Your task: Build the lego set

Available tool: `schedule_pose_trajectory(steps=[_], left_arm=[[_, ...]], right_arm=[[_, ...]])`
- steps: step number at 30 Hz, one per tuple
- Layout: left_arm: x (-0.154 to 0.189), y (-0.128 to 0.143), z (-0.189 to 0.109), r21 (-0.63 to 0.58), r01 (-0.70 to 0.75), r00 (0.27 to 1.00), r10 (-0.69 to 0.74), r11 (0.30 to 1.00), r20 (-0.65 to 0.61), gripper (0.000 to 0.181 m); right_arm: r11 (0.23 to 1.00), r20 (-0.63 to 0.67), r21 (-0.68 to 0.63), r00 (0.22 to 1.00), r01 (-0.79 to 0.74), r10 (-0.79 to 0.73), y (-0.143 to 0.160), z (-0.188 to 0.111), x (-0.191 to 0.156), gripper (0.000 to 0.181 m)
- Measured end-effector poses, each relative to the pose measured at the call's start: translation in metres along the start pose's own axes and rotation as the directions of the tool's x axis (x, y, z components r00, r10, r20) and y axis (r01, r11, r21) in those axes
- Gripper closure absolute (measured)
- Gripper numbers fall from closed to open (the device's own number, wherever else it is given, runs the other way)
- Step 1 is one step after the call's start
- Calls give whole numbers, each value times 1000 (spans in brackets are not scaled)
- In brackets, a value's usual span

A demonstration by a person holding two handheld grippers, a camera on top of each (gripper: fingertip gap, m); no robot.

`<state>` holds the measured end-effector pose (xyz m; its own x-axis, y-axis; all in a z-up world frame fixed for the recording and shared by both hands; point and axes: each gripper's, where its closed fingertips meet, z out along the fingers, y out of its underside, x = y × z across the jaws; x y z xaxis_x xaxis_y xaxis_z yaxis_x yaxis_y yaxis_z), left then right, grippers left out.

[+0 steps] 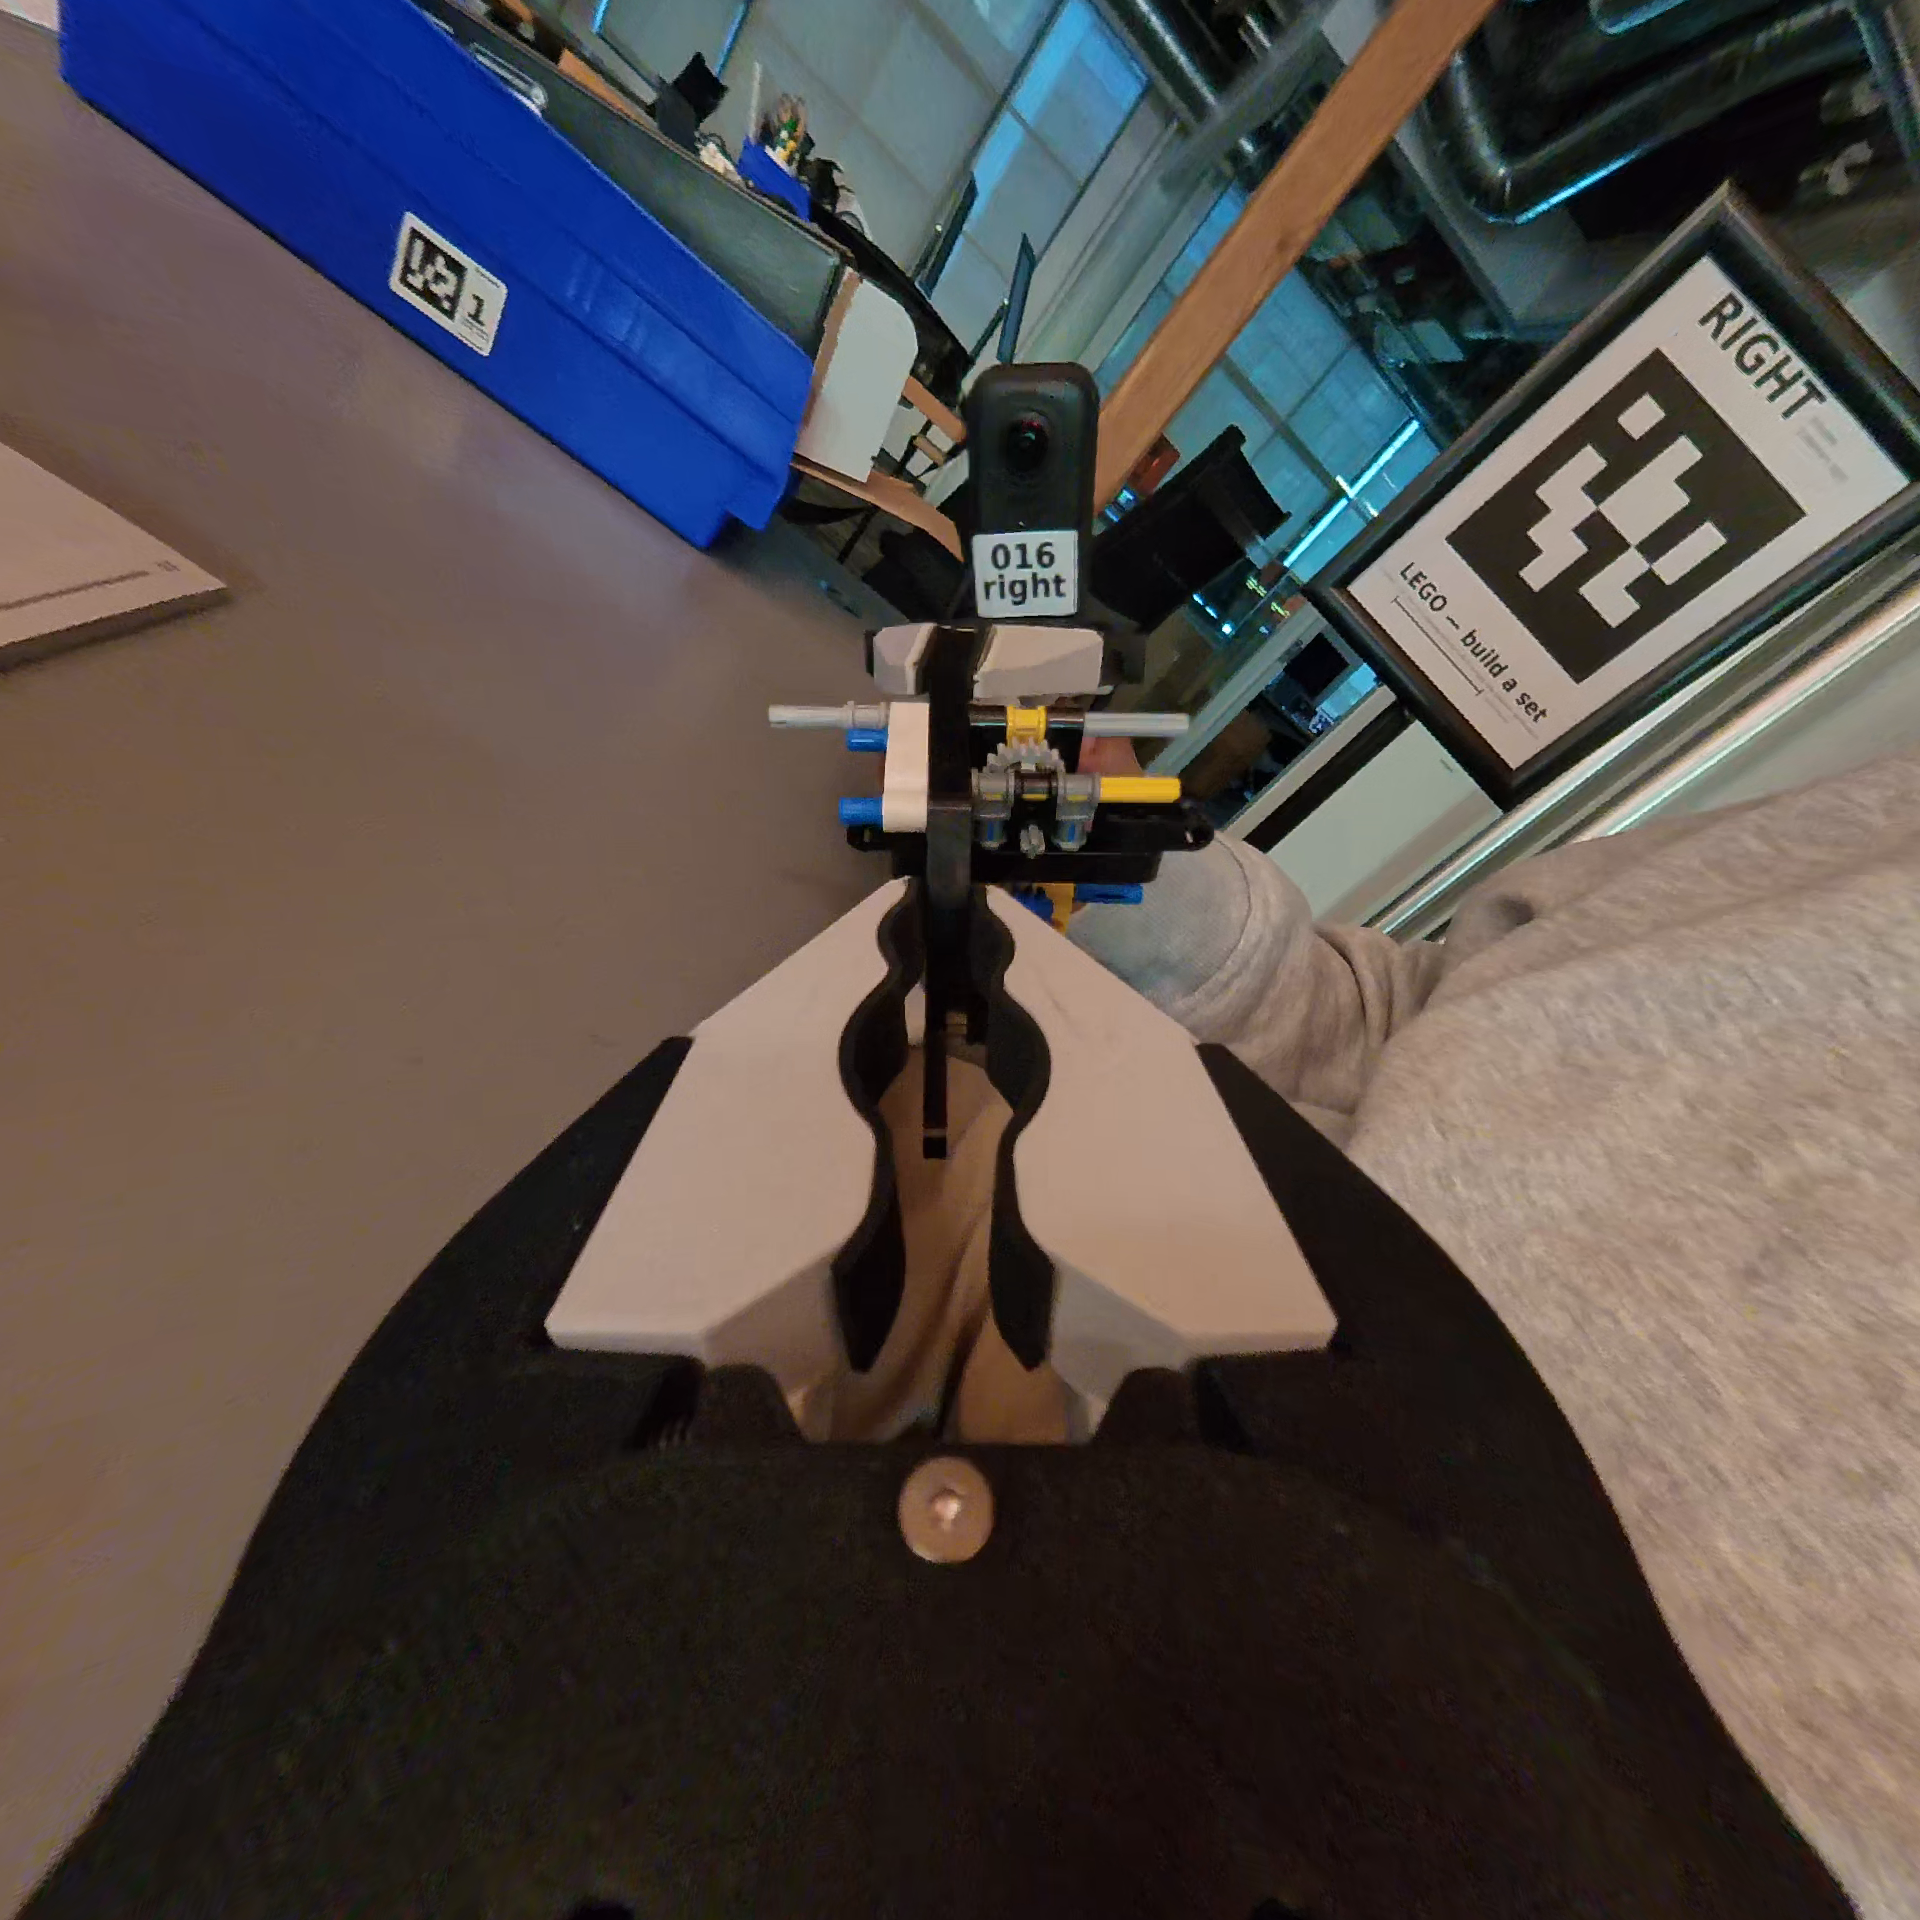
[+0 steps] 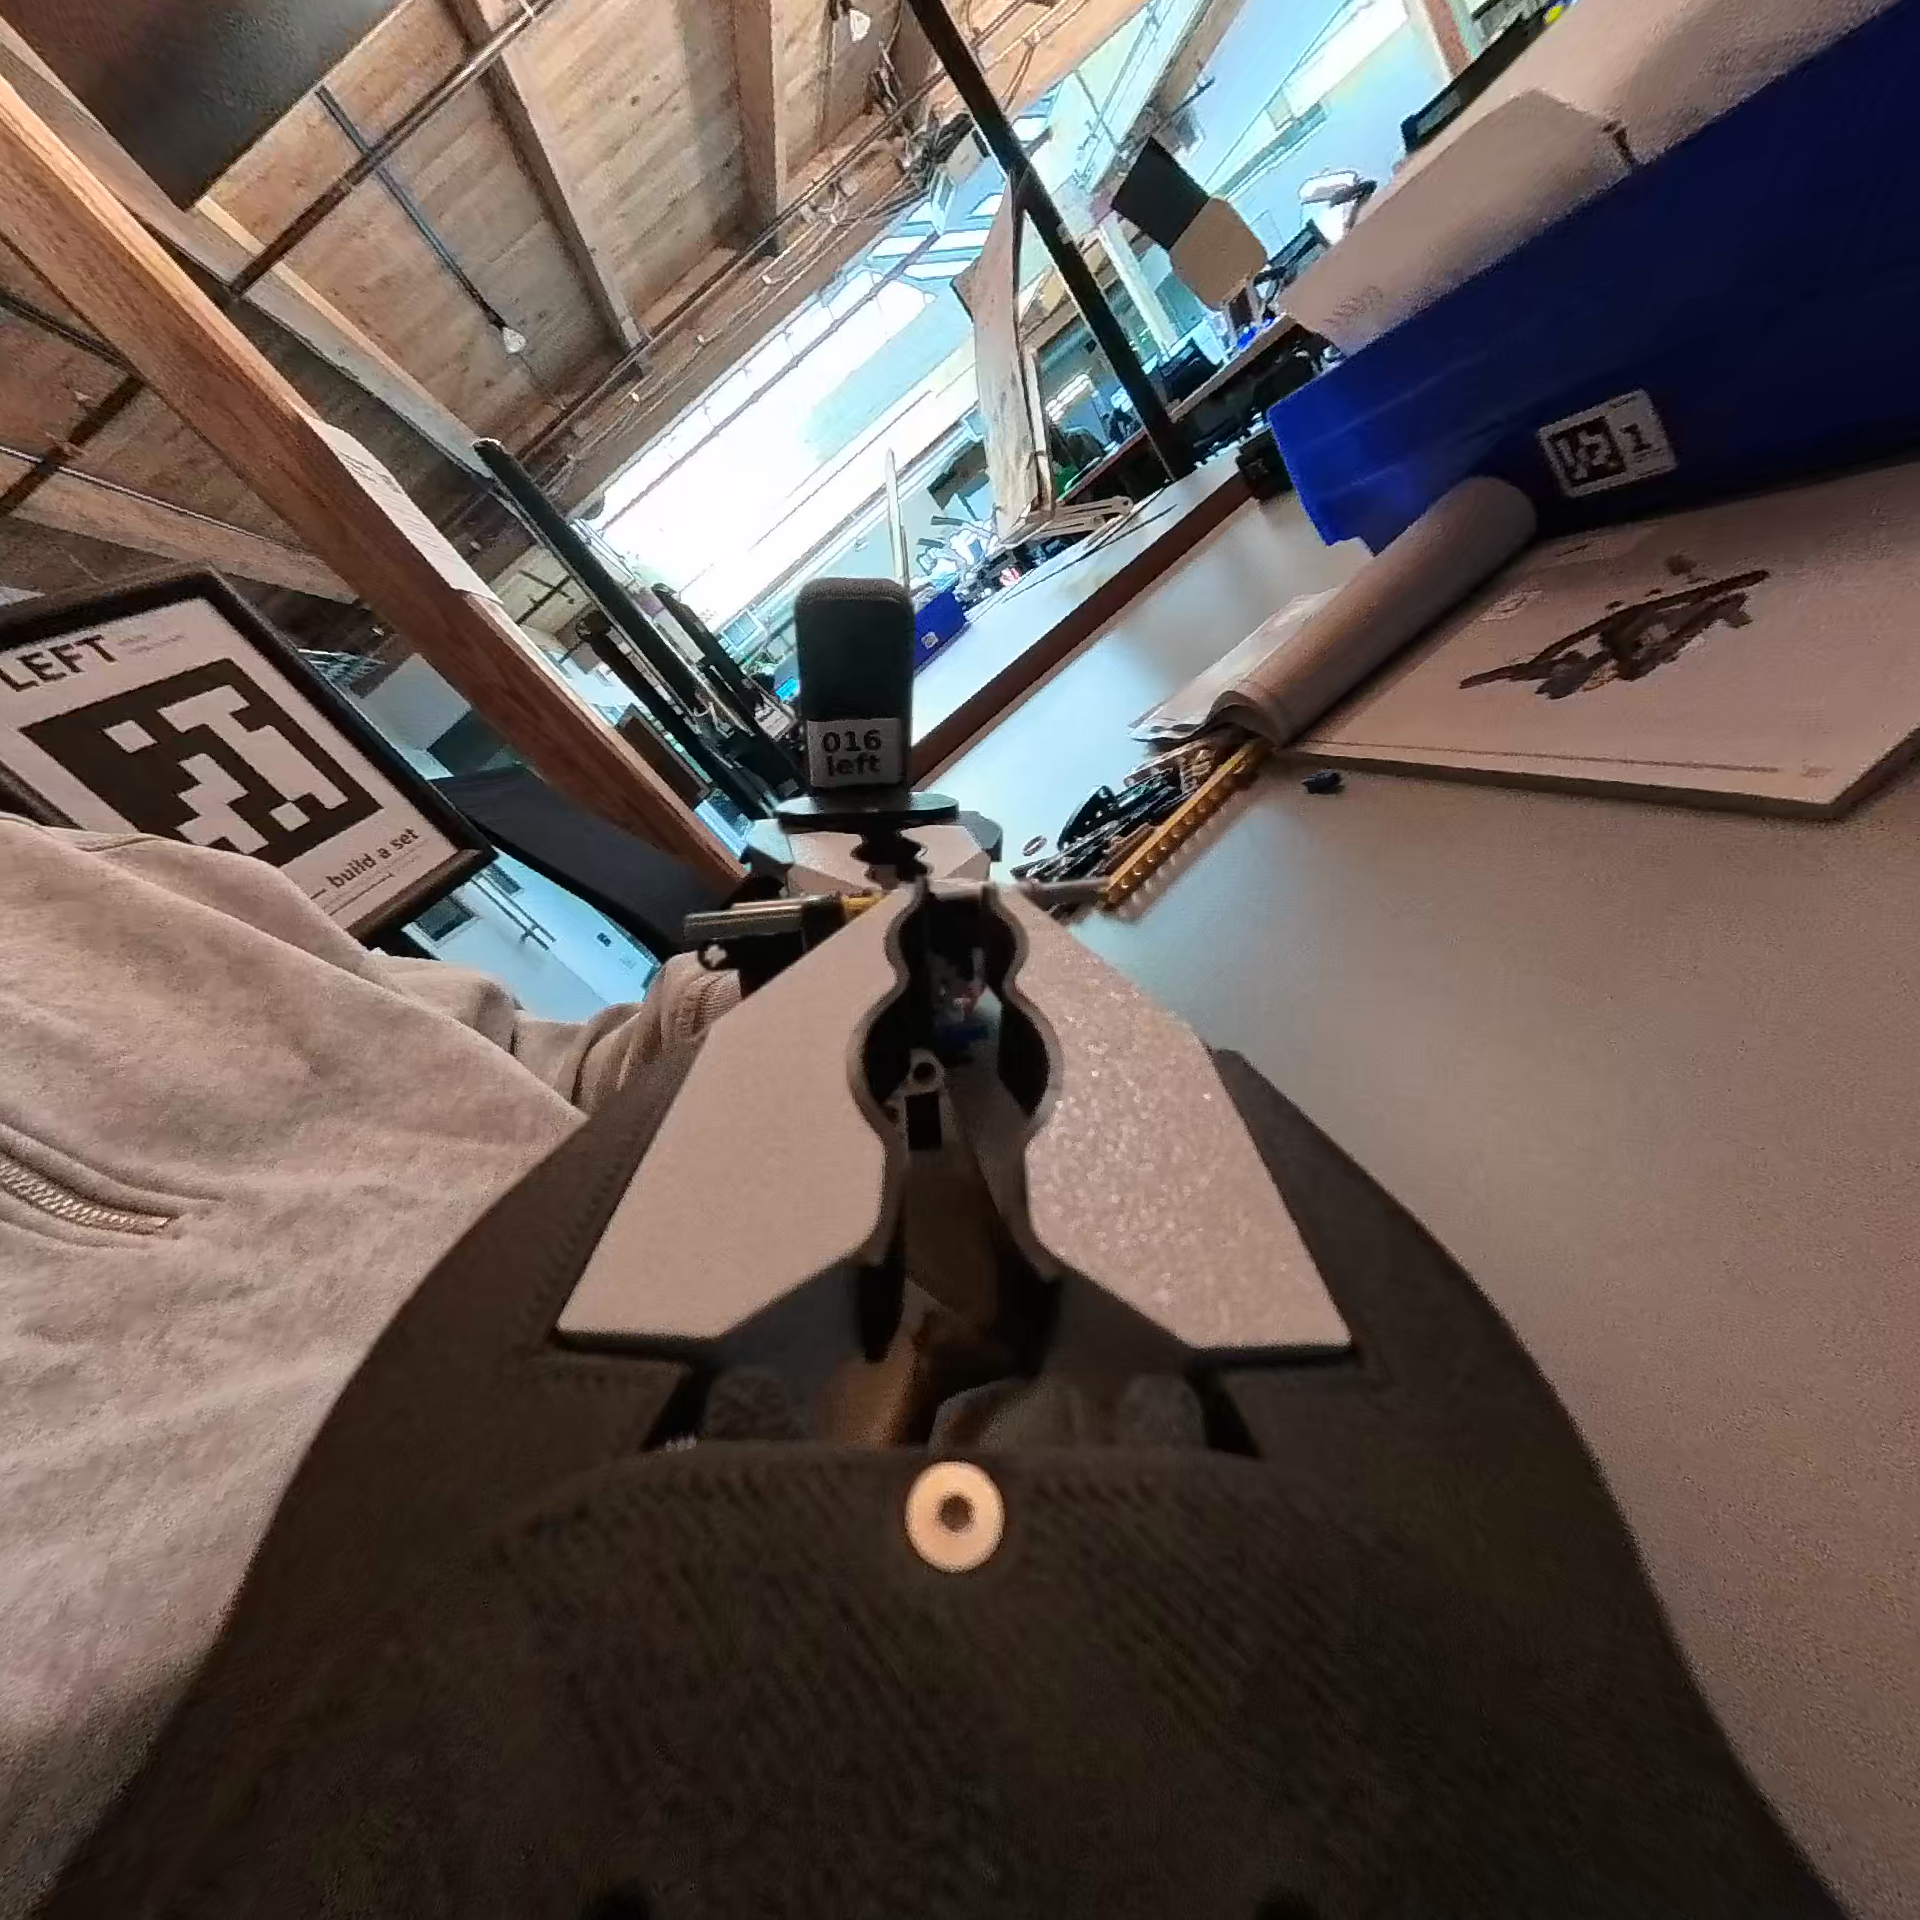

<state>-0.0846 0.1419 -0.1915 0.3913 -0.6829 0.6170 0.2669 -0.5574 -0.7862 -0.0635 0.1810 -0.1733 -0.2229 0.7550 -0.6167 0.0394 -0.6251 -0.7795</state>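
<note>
A partly built lego assembly (image 1: 997, 790) is held in the air between both grippers. It has black beams, a white block, grey and yellow axles, blue pins and a small gear. My left gripper (image 1: 945, 896) is shut on its upright black beam. My right gripper (image 1: 982, 660) faces it from the far side and clamps the same beam at its far end. In the right wrist view my right gripper (image 2: 940, 896) is shut on the assembly (image 2: 769, 920), mostly hidden behind the fingers. The left gripper (image 2: 883, 836) sits just beyond it.
A blue bin (image 1: 468, 260) stands on the grey table, also in the right wrist view (image 2: 1662, 364). An open instruction booklet (image 2: 1558, 707) lies beside a pile of loose parts (image 2: 1132, 821). A framed marker sign (image 1: 1662, 520) and a grey sleeve (image 1: 1558, 1039) are close by. One gripper's finger ends stand about 6 centimeters off the other's.
</note>
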Motion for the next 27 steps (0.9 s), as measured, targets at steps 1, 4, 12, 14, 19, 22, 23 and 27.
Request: schedule_pose_trajectory(steps=[1, 4, 12, 14, 19, 22, 23, 27], left_arm=[[0, -1, 0, 4, -1, 1000, 1, 1000, 0, 177], [0, -2, -1, 10, -15, 1000, 15, 1000, 5, 177], [-17, -15, -15, 80, -23, 994, 14, 997, 109, 177], [-22, -20, -20, 114, -2, 992, -12, 993, 127, 177], [-30, -26, -27, 153, 10, 985, -36, 988, 170, 177], [-31, -26, -27, 152, 4, 983, -32, 988, 183, 177], [-32, -26, -26, 150, 2, 982, -30, 989, 186, 177], [-31, -25, -26, 145, 3, 983, -30, 989, 183, 177]], right_arm=[[1000, -7, 9, 1000, 1, -1, -1, 0, 1, 170], [998, -18, 53, 999, -30, 31, -8, -4, 5, 161], [998, -114, 62, 993, -30, 37, -9, -13, 21, 151], [1000, -146, -10, 989, 3, -5, 1, -9, 22, 145], [994, -167, -77, 981, 82, -94, 12, 6, 14, 139], [993, -203, -80, 973, 91, -106, 15, 14, 15, 138], [992, -217, -84, 970, 96, -113, 16, 16, 16, 138], [979, -256, -102, 947, 174, -195, 15, 20, 14, 139]])
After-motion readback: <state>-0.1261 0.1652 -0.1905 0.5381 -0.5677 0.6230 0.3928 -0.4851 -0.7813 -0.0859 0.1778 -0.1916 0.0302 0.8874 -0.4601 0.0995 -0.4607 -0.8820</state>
